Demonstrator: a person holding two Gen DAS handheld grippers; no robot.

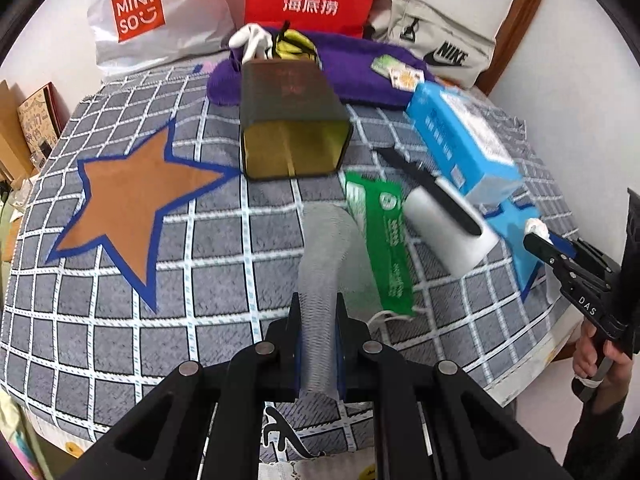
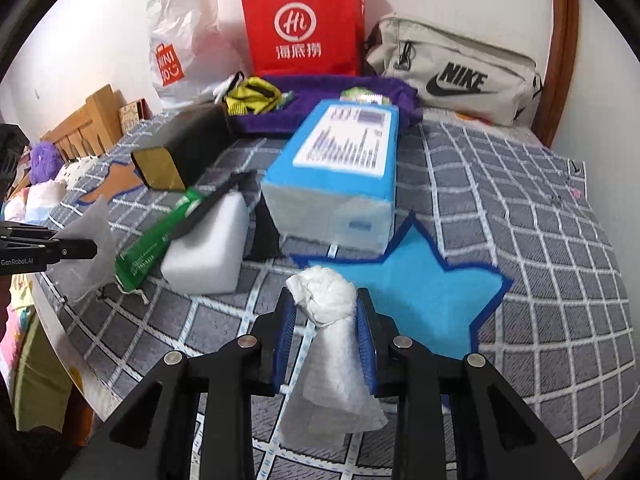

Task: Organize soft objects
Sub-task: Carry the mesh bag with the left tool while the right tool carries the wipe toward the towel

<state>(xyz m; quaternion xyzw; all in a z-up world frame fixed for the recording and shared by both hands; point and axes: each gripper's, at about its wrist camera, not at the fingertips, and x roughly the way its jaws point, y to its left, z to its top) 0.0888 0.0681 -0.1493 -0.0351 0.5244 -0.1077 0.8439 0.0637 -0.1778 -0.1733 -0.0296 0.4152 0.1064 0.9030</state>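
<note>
Fingers, left: left gripper (image 1: 318,320) is pinched nearly closed on a thin grey mesh cloth (image 1: 326,248), which hangs forward over the checked bedspread (image 1: 120,320).
Fingers, right: right gripper (image 2: 326,320) is clamped on a crumpled white tissue wad (image 2: 322,300), its loose tail trailing below the blue pads (image 2: 366,344).
Just ahead: a green packet (image 1: 386,248) and a white foam block (image 1: 448,232) lie side by side, with a blue tissue pack (image 1: 464,140) behind them.
Farther out: an open dark tin (image 1: 292,120) lies on its side, and a purple towel (image 1: 352,76) holds small items near the wall.
Markers: brown star (image 1: 132,196) on the left, blue star (image 2: 420,292) under the right gripper.
Step, as I judge it: carrying both soft pieces to their places.
Doing it well: keep the pinch firm, lift the hanging tails clear of the packet and foam, and release only once each piece rests flat.
</note>
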